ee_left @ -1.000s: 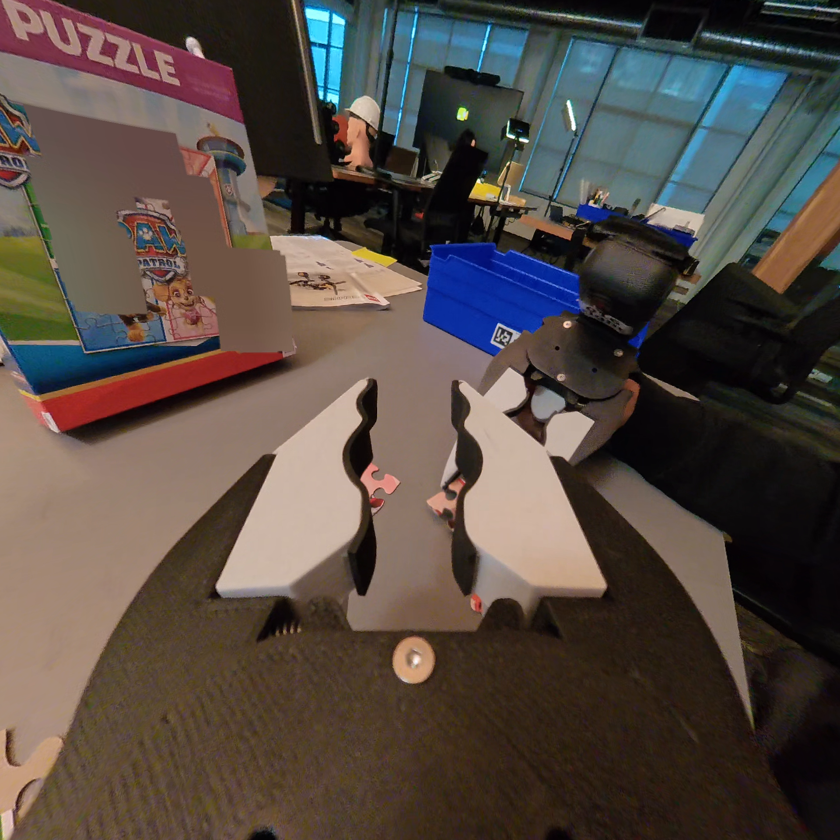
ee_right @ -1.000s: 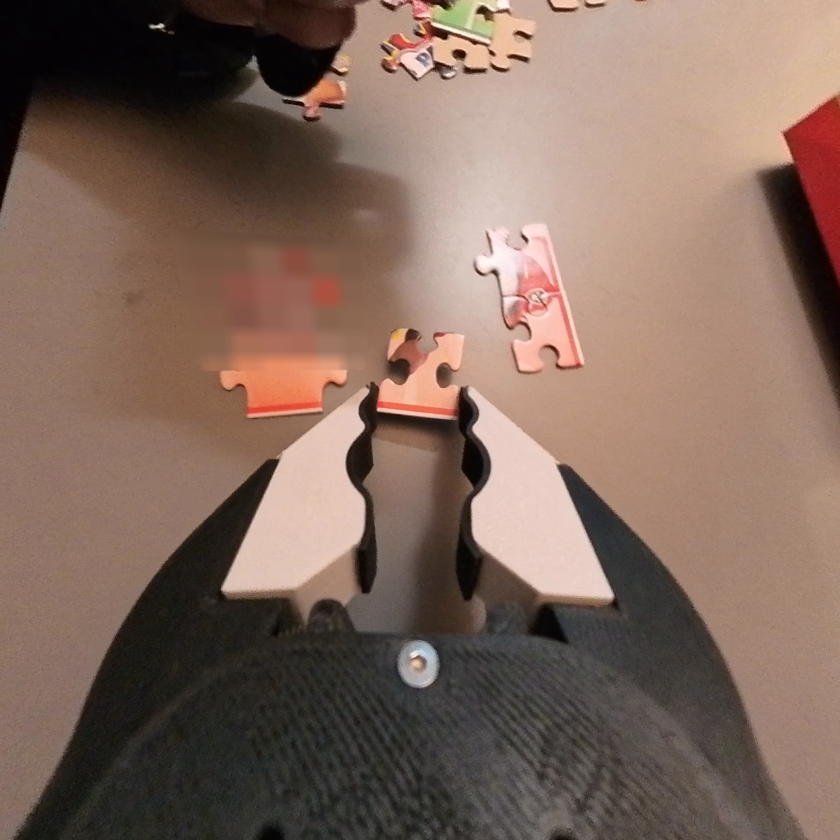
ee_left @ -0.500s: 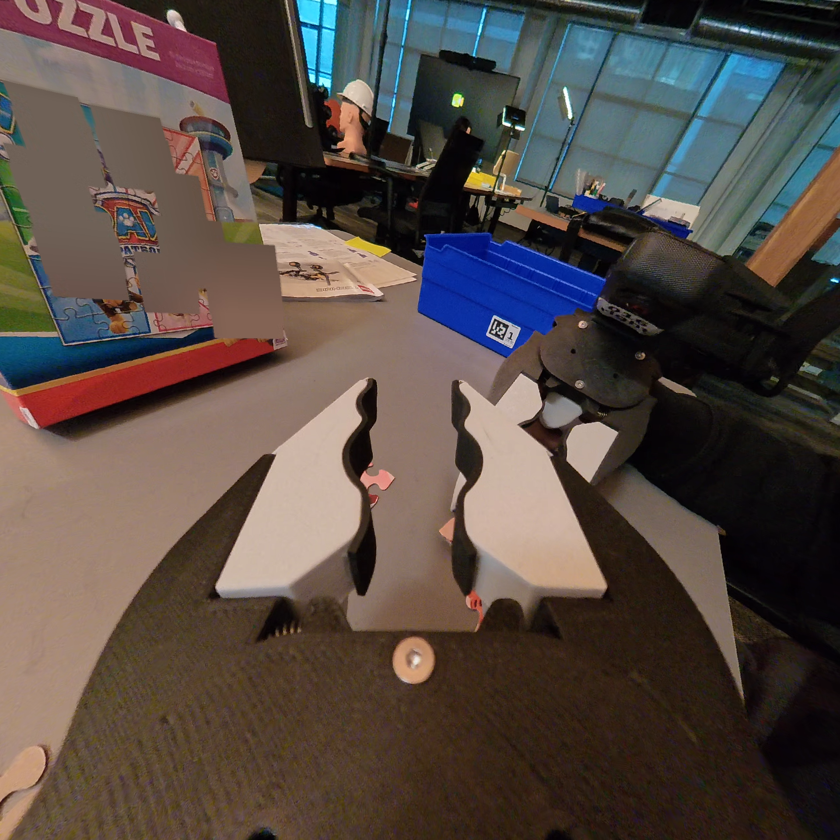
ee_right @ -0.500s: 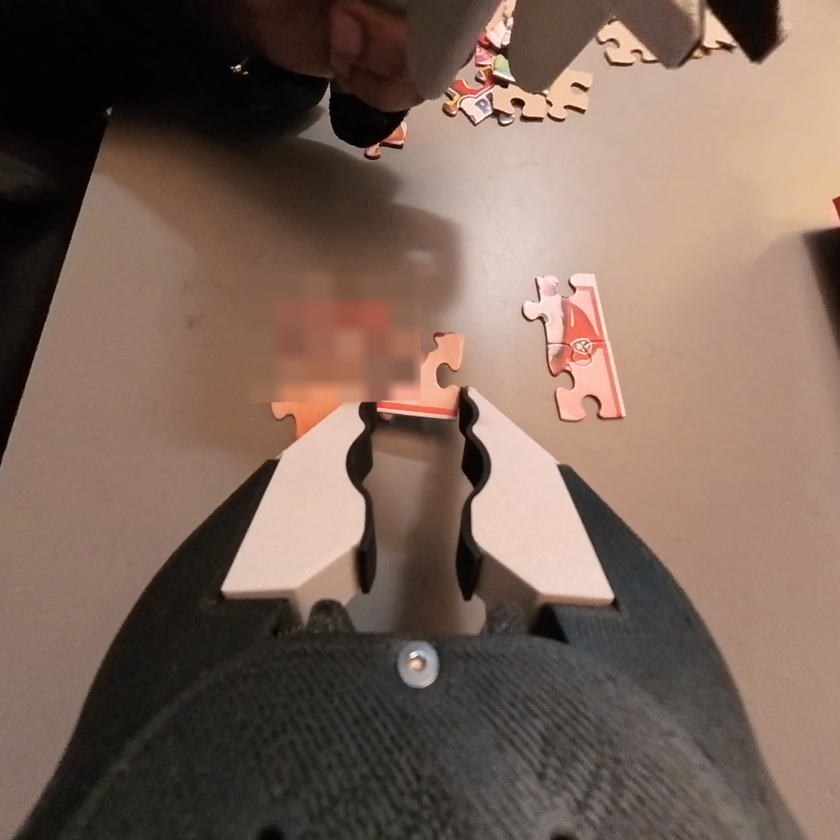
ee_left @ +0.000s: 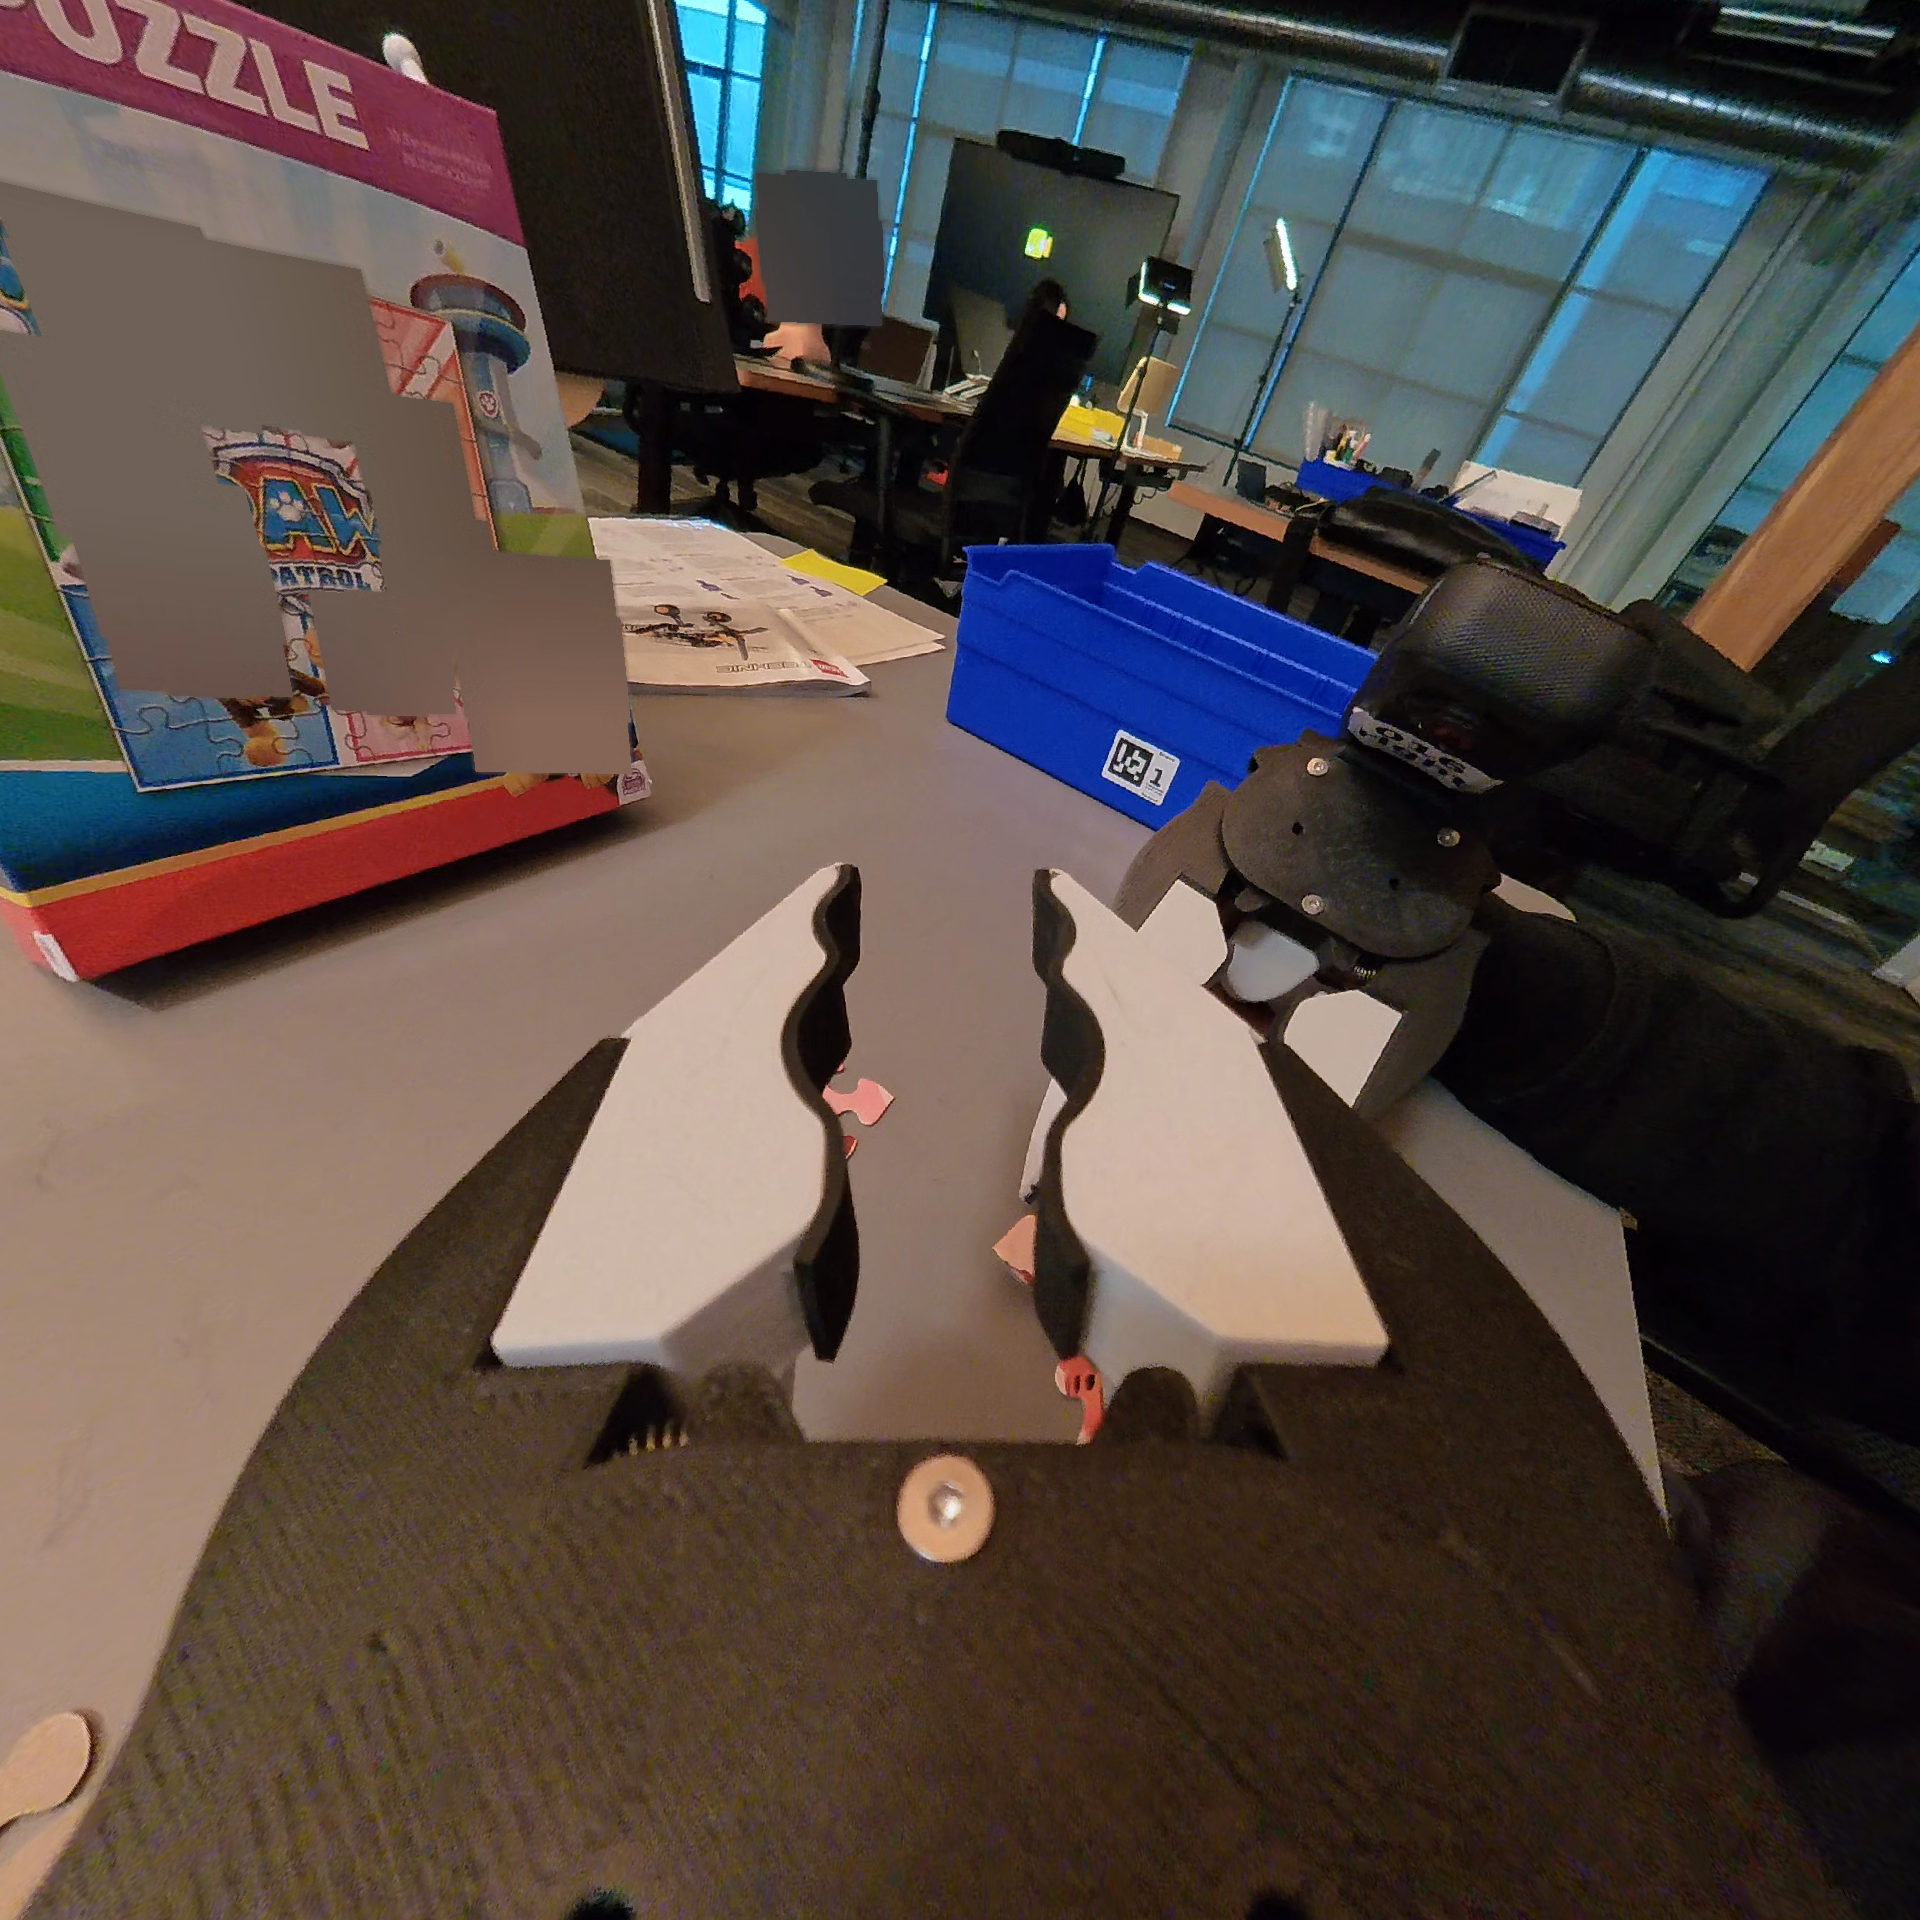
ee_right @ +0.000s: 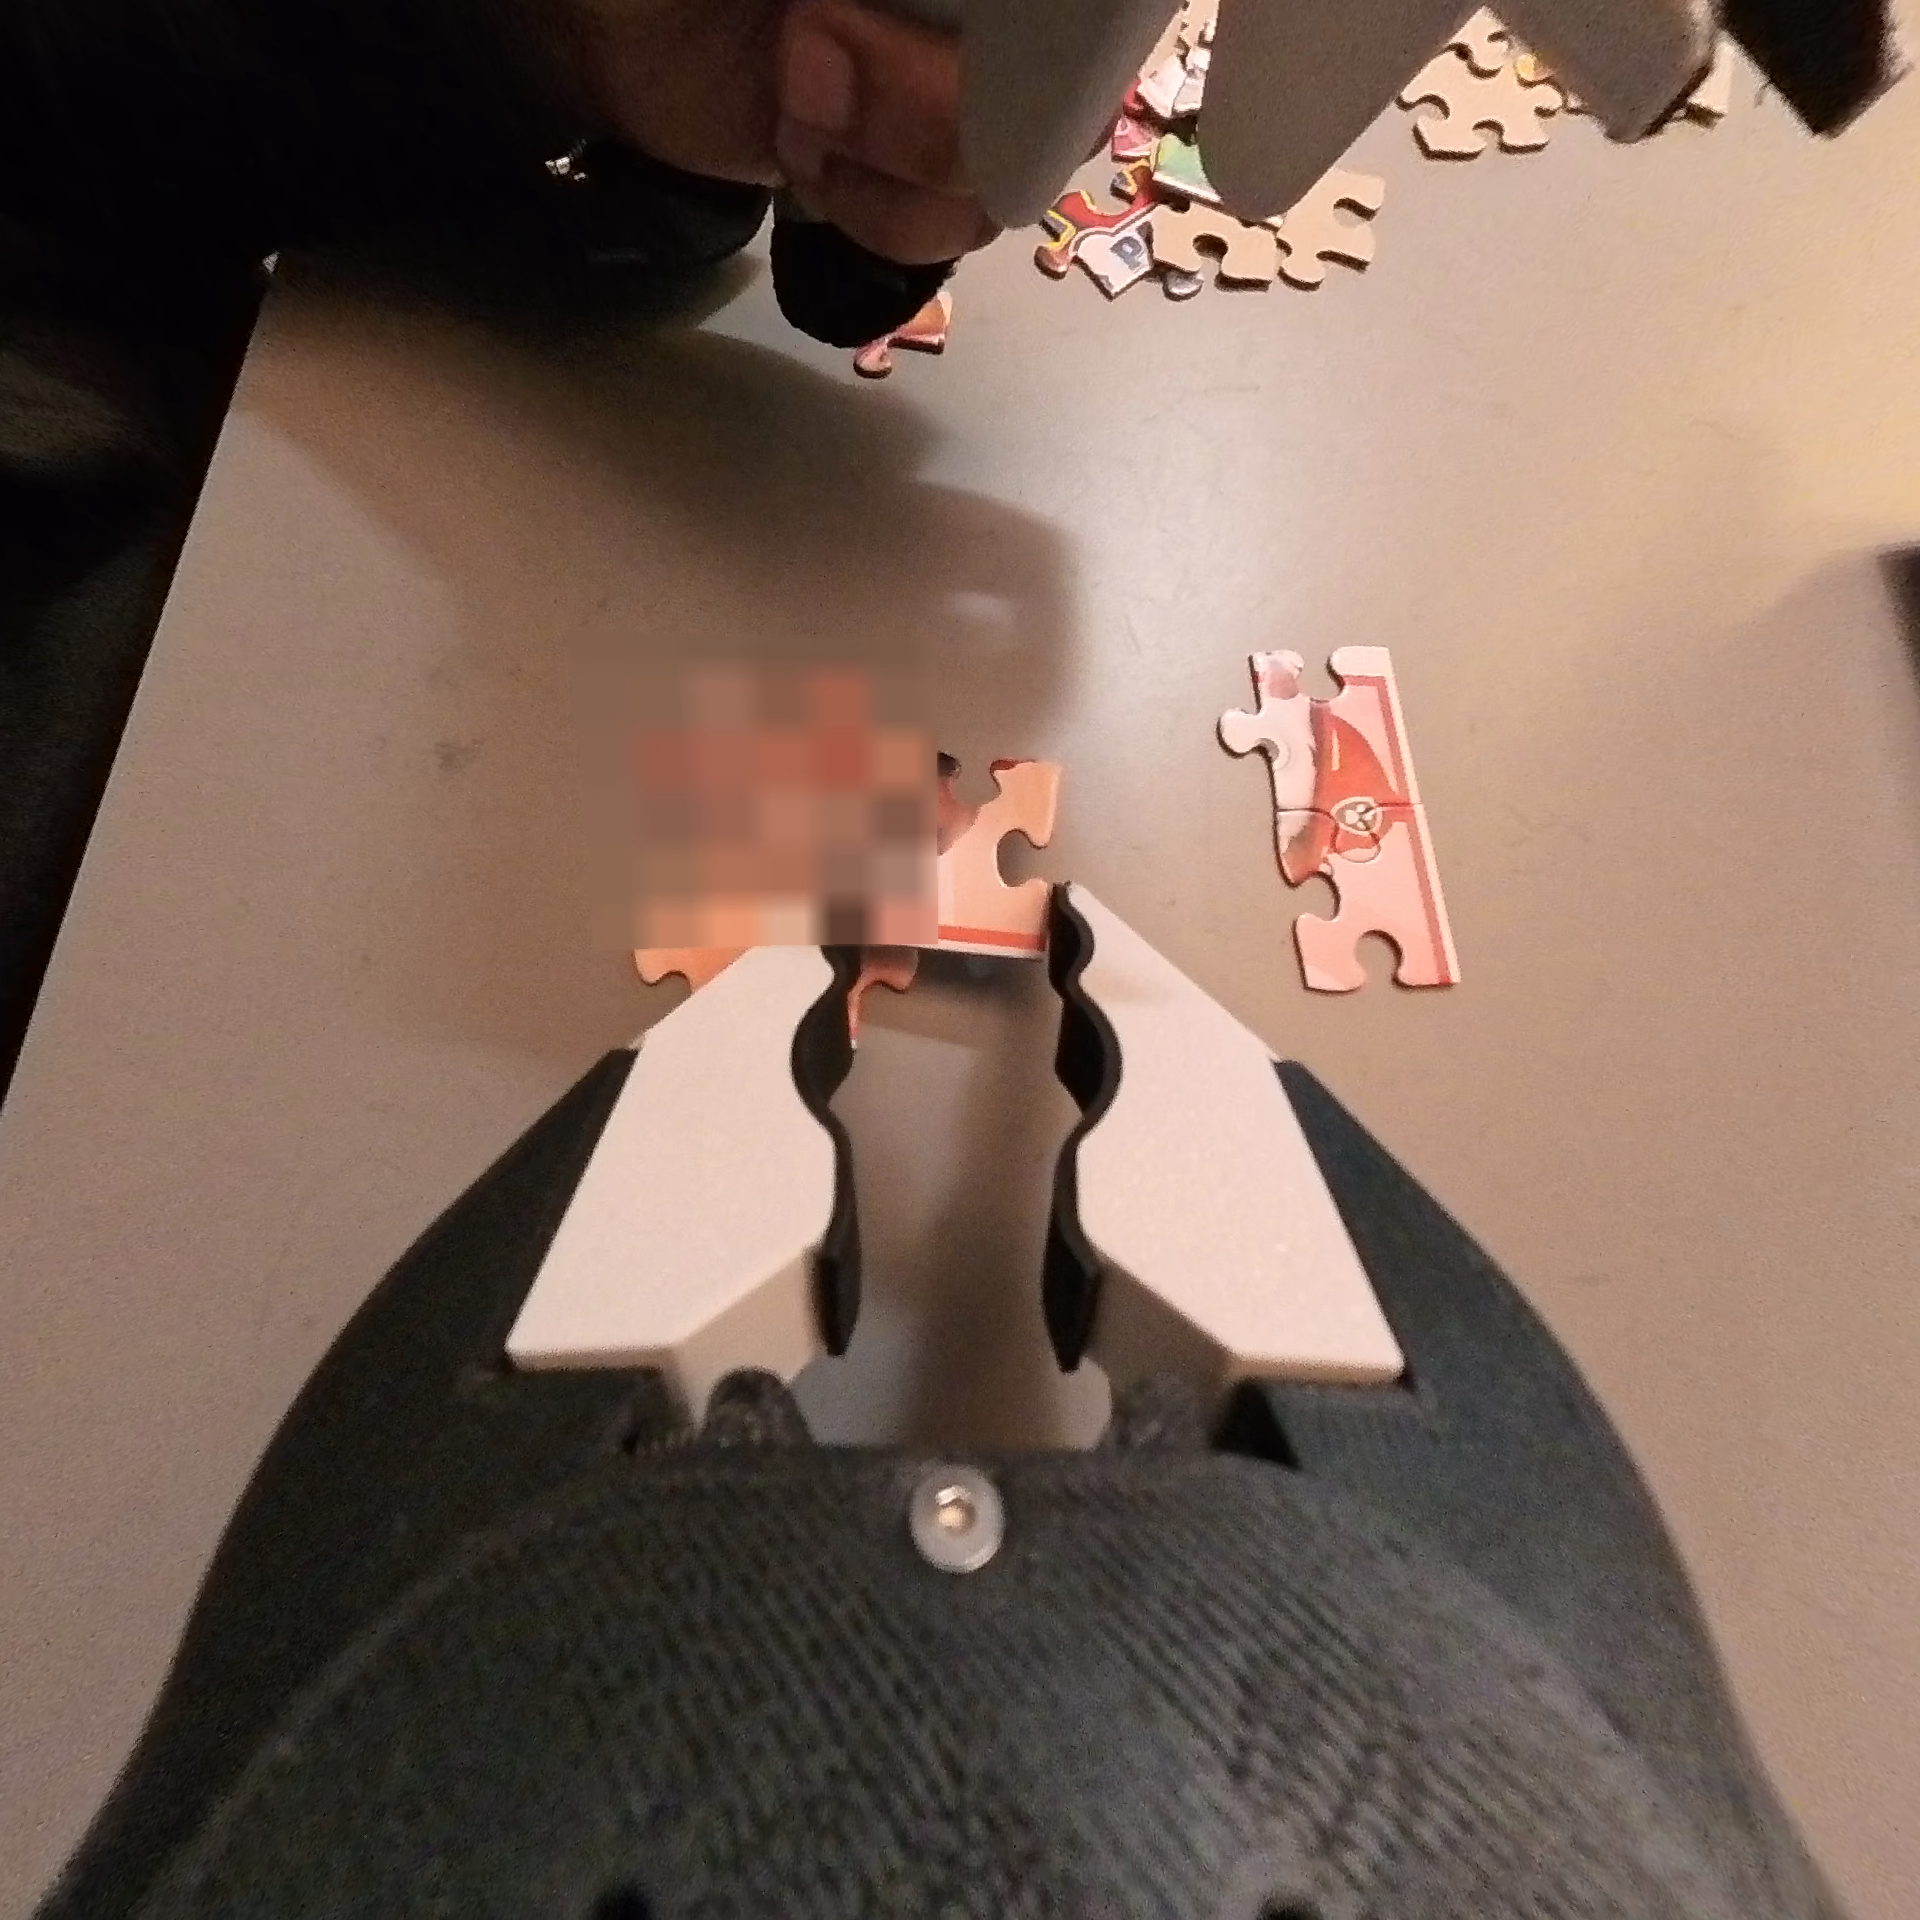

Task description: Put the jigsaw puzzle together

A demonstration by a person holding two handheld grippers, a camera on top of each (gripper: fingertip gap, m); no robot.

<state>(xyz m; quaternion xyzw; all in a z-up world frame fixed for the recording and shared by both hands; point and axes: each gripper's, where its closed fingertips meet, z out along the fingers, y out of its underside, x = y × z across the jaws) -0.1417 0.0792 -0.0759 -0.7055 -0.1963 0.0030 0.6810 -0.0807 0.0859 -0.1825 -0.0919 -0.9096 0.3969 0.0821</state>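
Between the right tool's [ee_right: 940,925] tips, a pink puzzle piece [ee_right: 1003,868] is clamped by its red-striped edge above the grey counter [ee_right: 1558,468]; it has shifted left, toward the orange piece [ee_right: 665,961], away from the joined pair [ee_right: 1351,821]. Farther off, the left tool [ee_left: 945,883] has come nearer, parted and bare.
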